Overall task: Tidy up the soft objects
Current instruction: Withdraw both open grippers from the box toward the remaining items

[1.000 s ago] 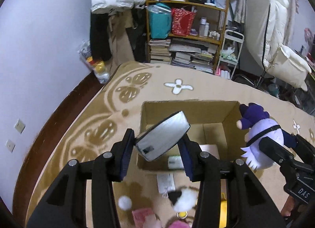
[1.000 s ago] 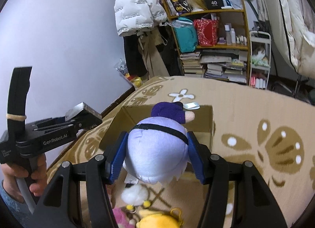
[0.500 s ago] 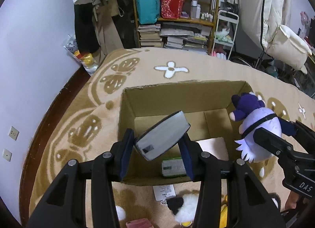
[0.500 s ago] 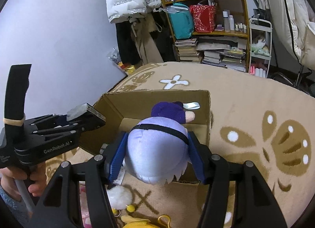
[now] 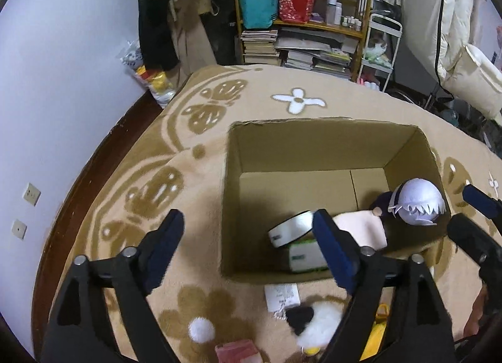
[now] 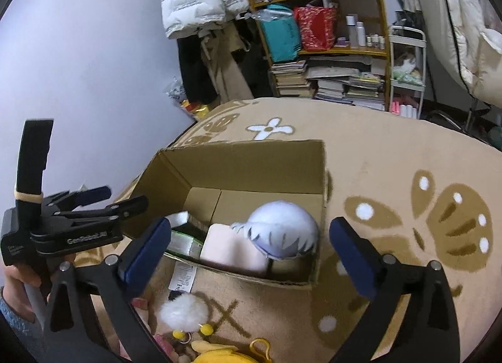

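An open cardboard box [image 5: 313, 143] stands on the beige rug; it also shows in the right wrist view [image 6: 251, 156]. Inside lie a lavender-headed plush doll [image 5: 417, 203] [image 6: 282, 231], a pale pink pad [image 5: 360, 228] [image 6: 232, 247], a silver packet [image 5: 291, 231] and a green-white pack [image 5: 307, 256]. My left gripper [image 5: 248, 253] is open and empty above the box's near-left corner. My right gripper [image 6: 251, 250] is open and empty just above the box's near edge, over the doll.
On the rug in front of the box lie a white pom-pom [image 6: 182, 312], a black-and-white plush [image 5: 317, 325], a yellow plush [image 6: 226, 353], a pink item [image 5: 238, 350] and a paper tag [image 5: 280, 295]. A cluttered shelf [image 5: 301, 18] stands behind. A wall is at left.
Both grippers moved over the box and opened. The silver packet dropped from the left gripper into the box; the plush doll dropped from the right gripper into the box.
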